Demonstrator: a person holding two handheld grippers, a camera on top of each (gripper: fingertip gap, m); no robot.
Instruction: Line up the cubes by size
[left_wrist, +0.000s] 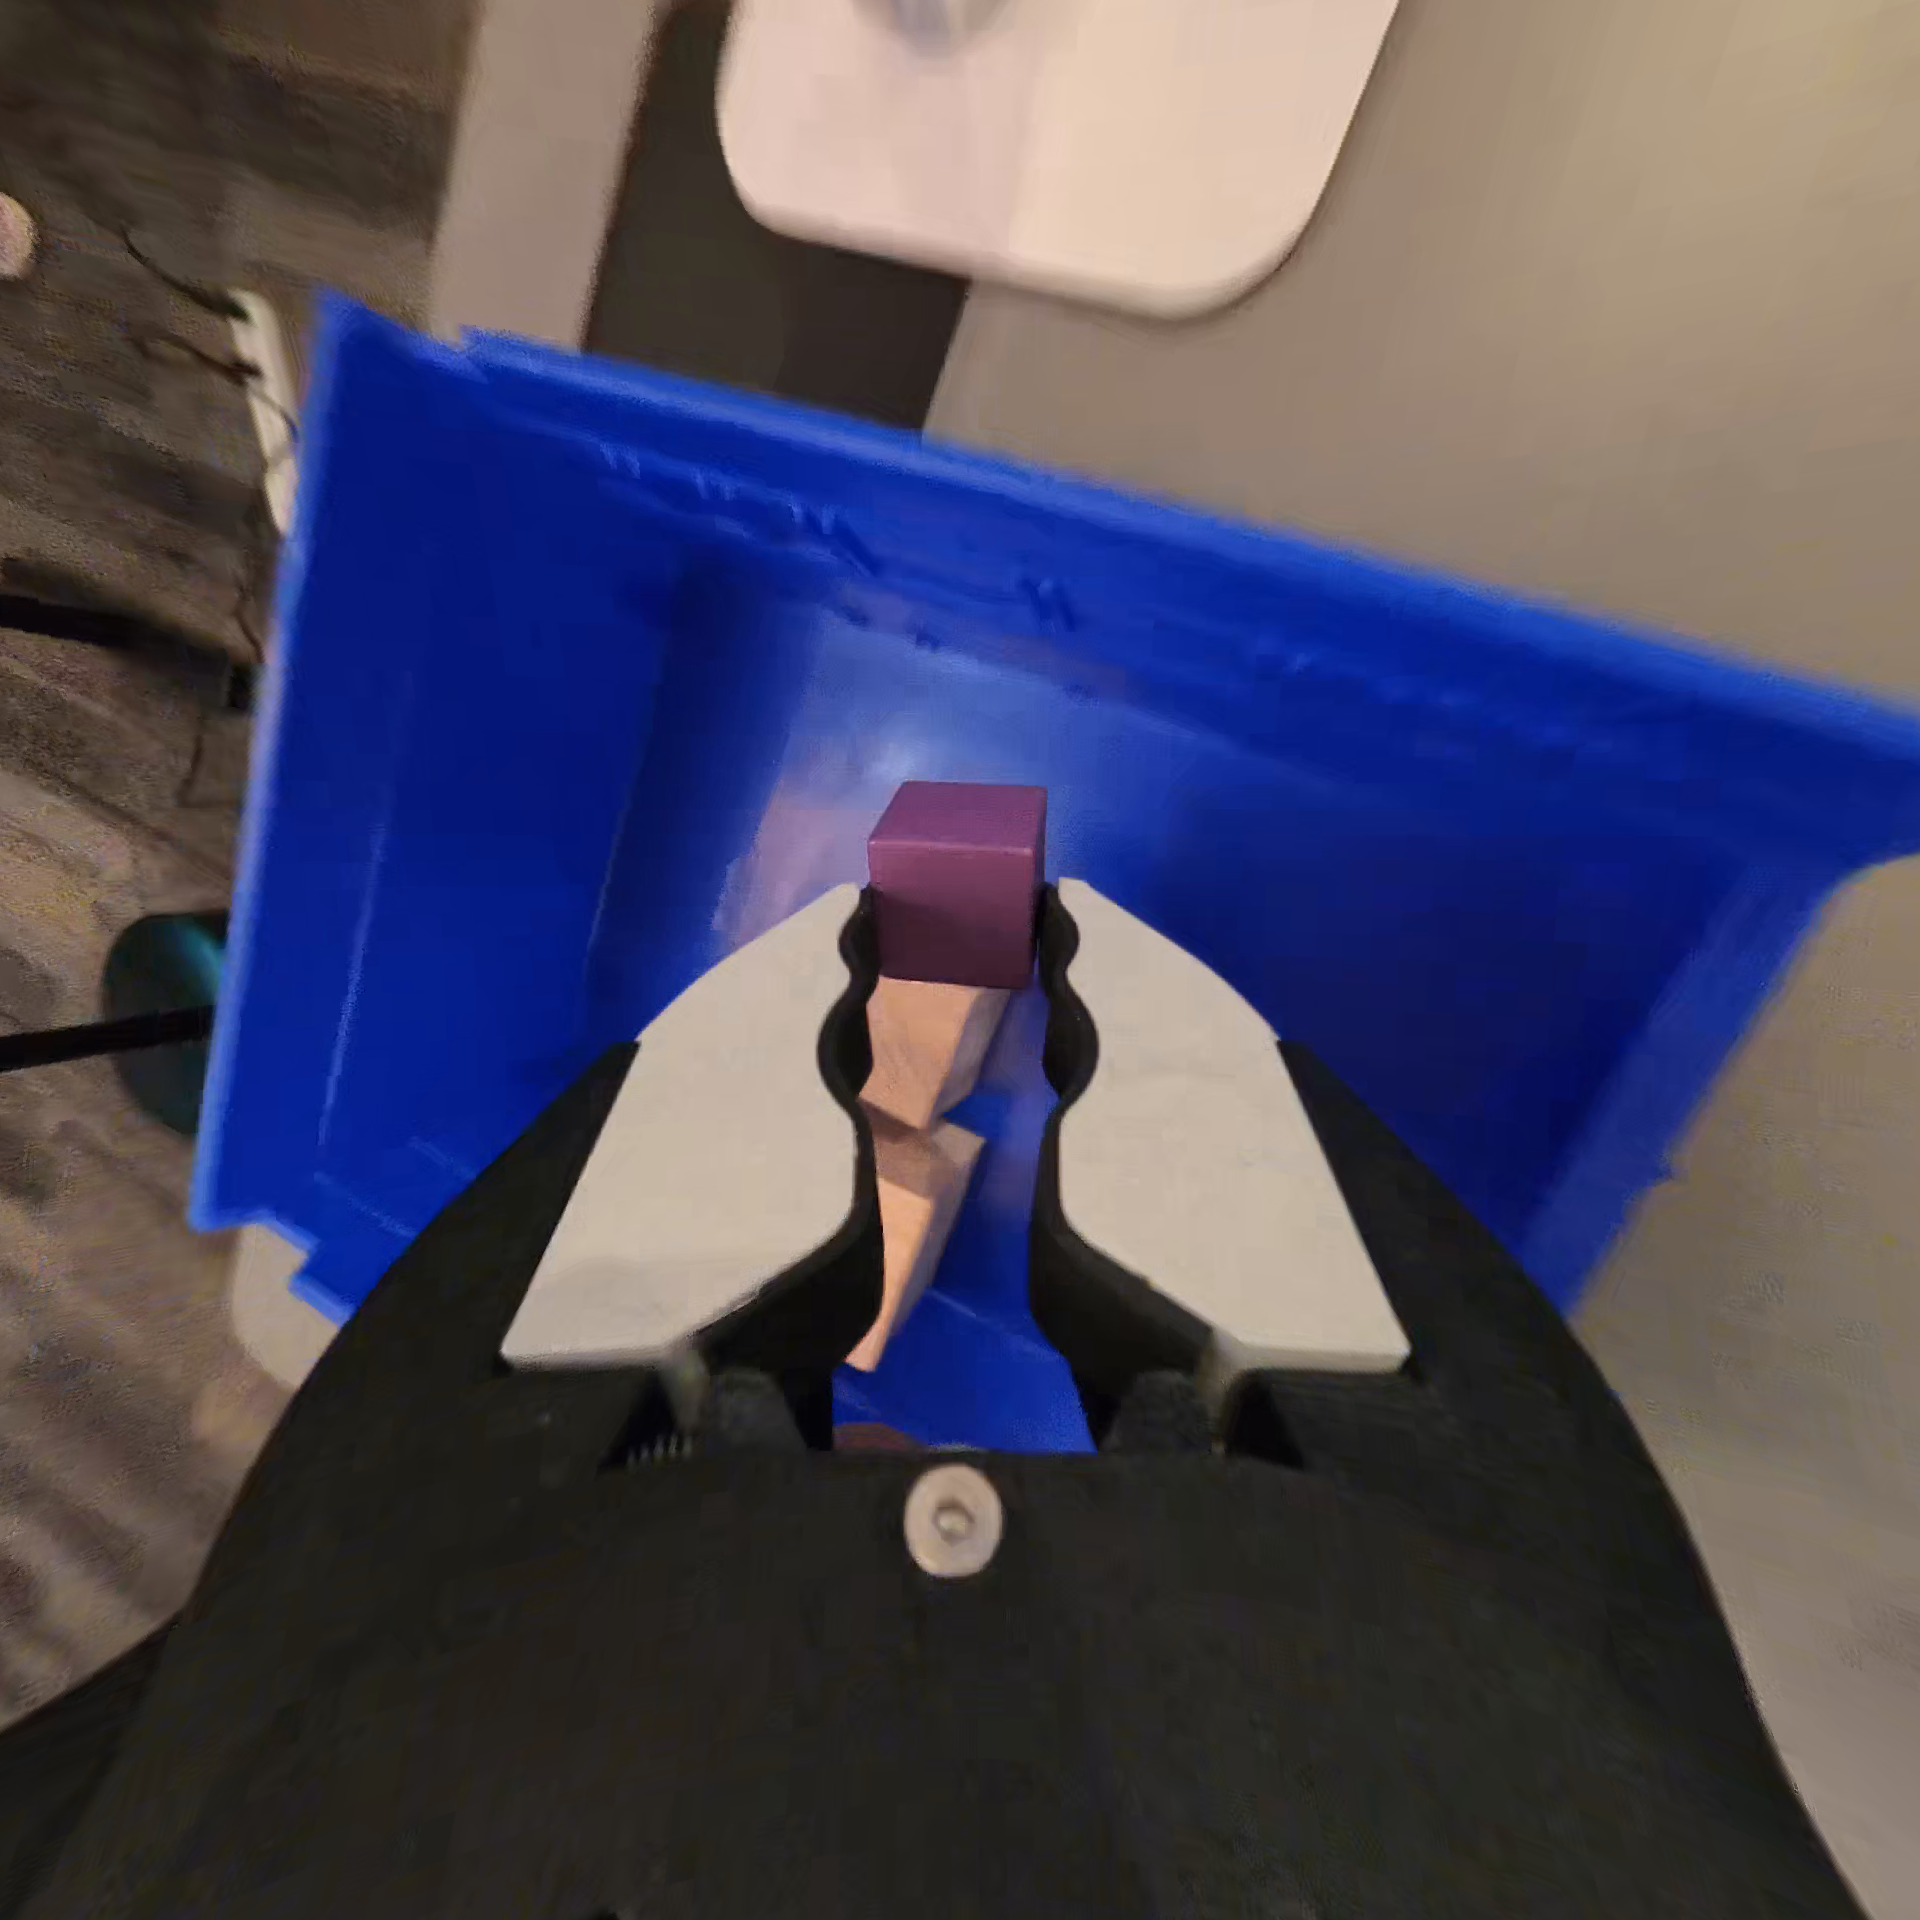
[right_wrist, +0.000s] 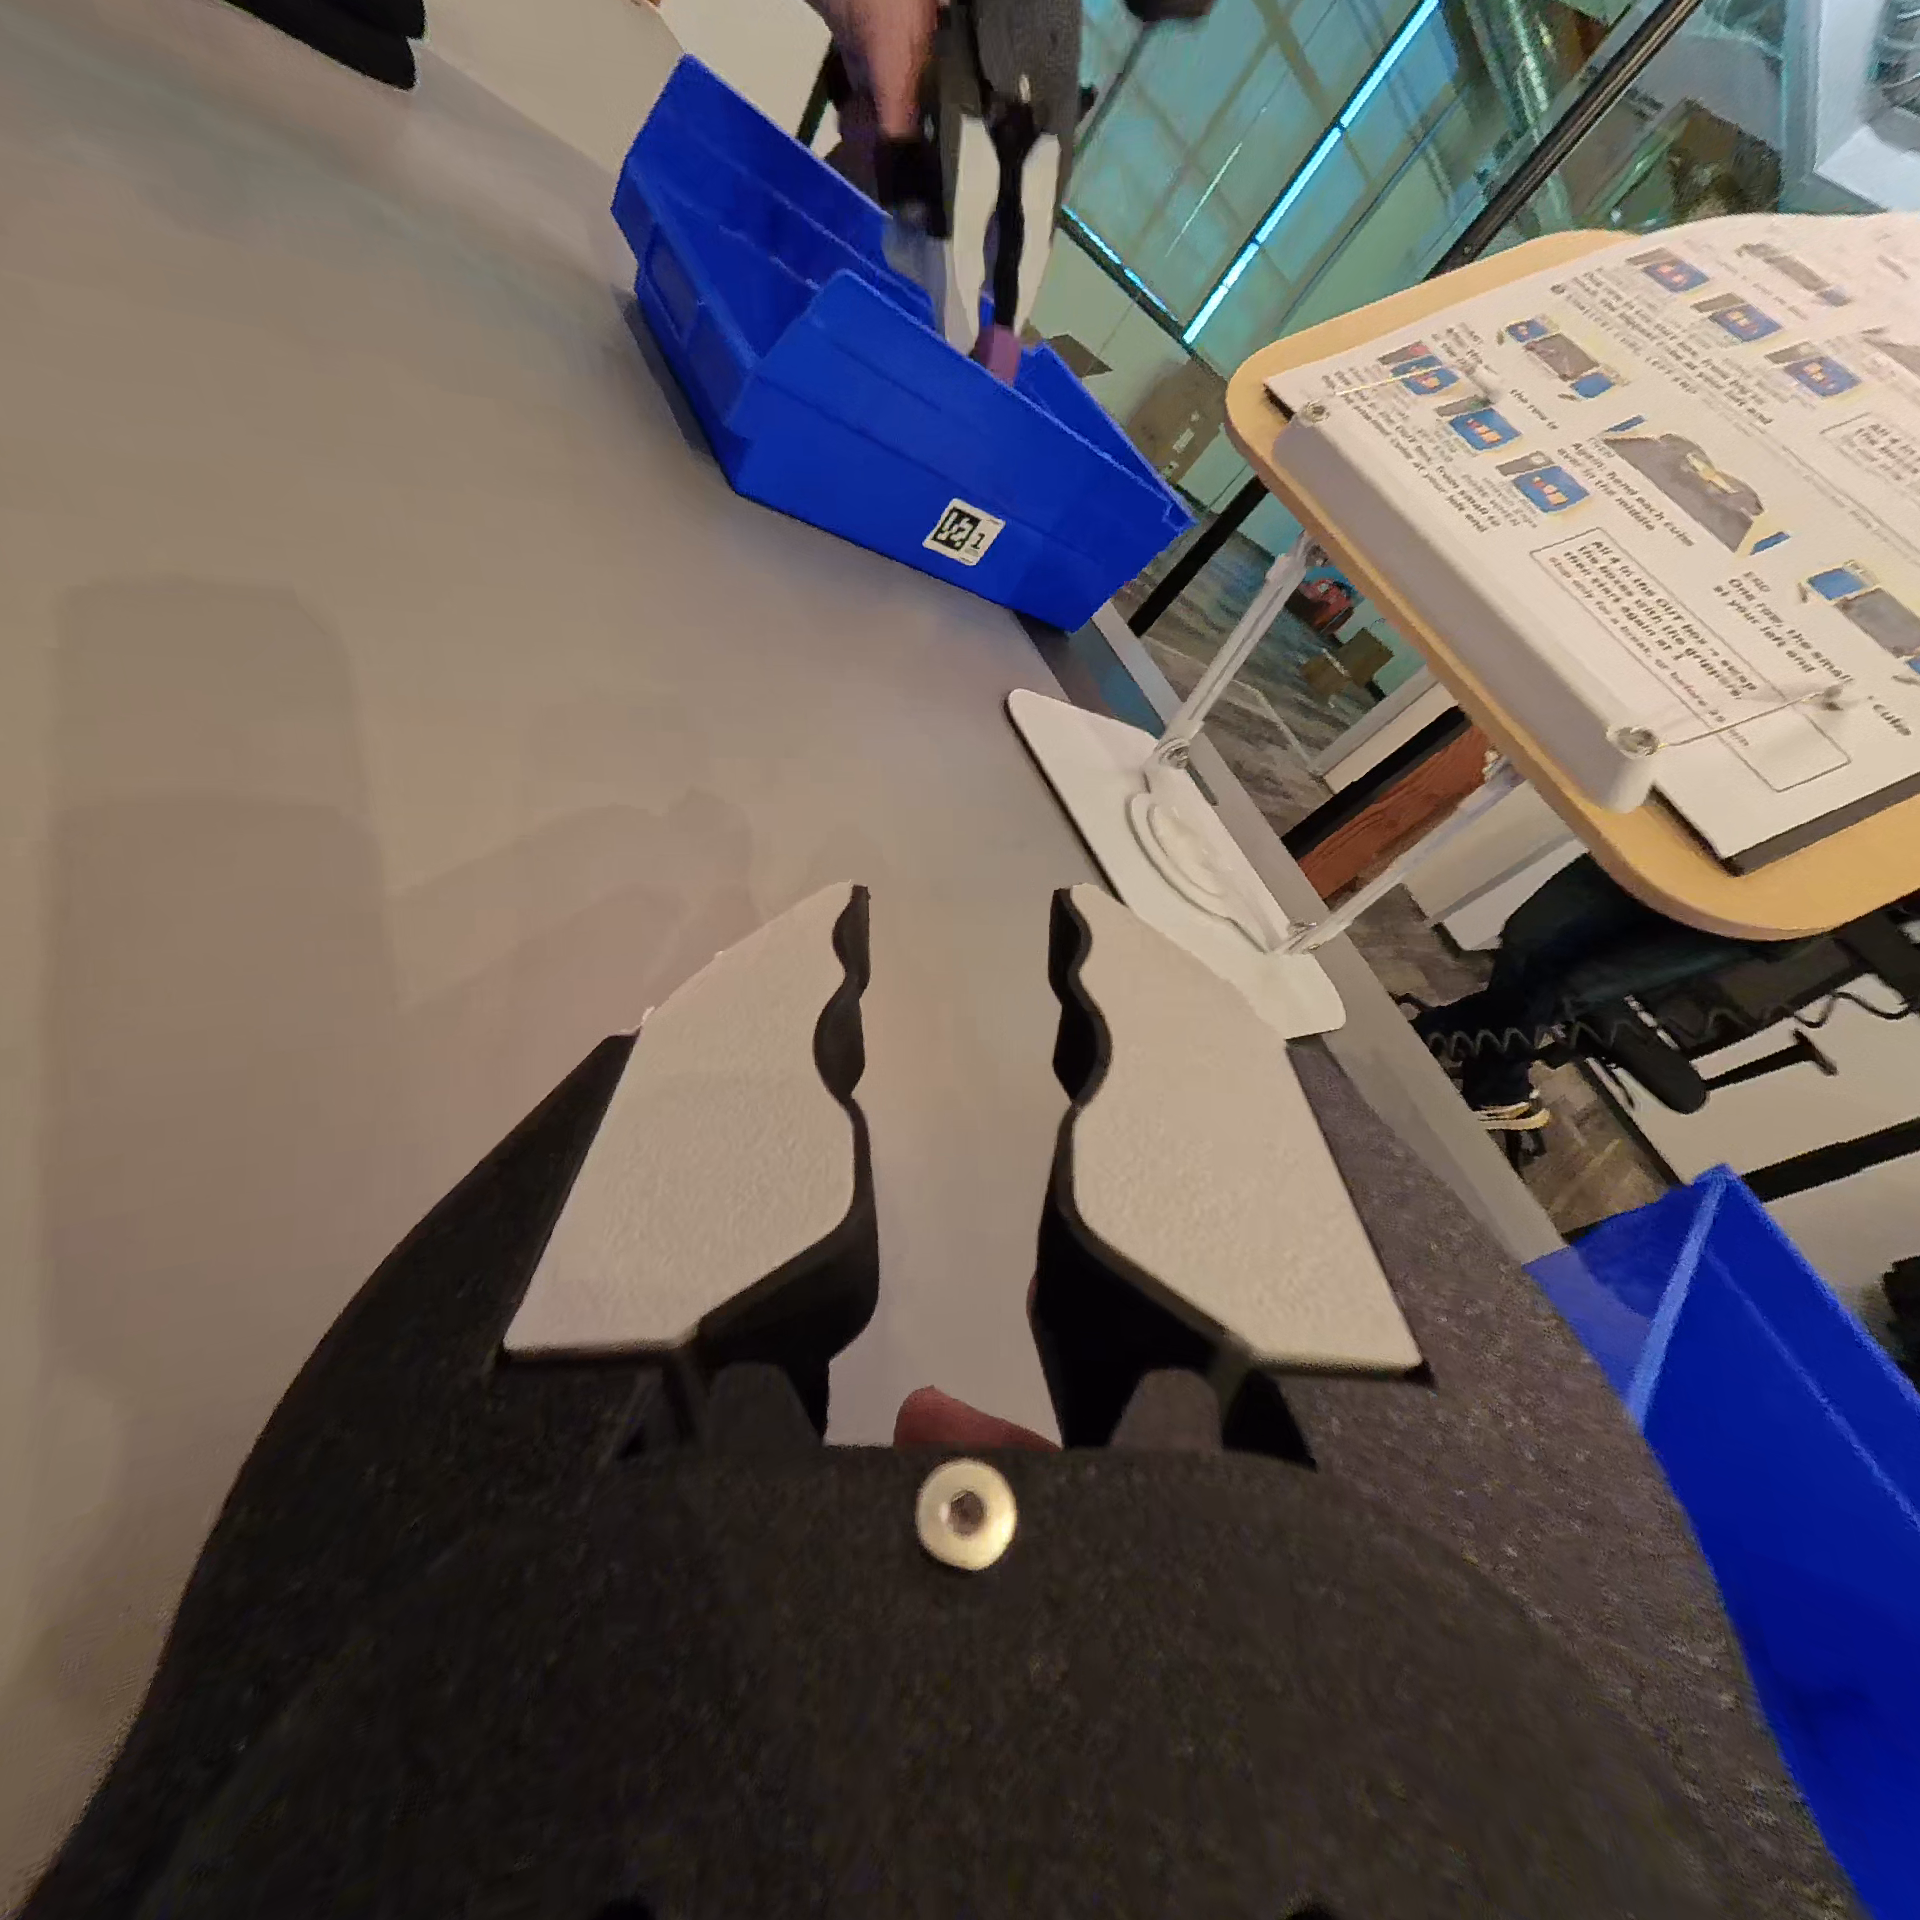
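Observation:
My left gripper (left_wrist: 954, 914) is shut on a purple cube (left_wrist: 958, 883), both pads pressed on its sides, held over the inside of a blue bin (left_wrist: 499, 831). Two plain wooden cubes (left_wrist: 925, 1060) lie in the bin below, seen between my fingers. In the right wrist view the left gripper (right_wrist: 992, 343) shows far off above the same bin (right_wrist: 883, 436), with the purple cube (right_wrist: 1000, 351) at its tips. My right gripper (right_wrist: 958, 914) is open and empty, held above the grey table (right_wrist: 416, 623).
A white stand base (right_wrist: 1164, 852) sits at the table's far edge and carries a tilted board with an instruction sheet (right_wrist: 1621, 499). A second blue bin (right_wrist: 1787, 1455) is at the right, near my right gripper. The stand base also shows in the left wrist view (left_wrist: 1039, 145). My hands' fingertips stand some 40 centimeters from each other.

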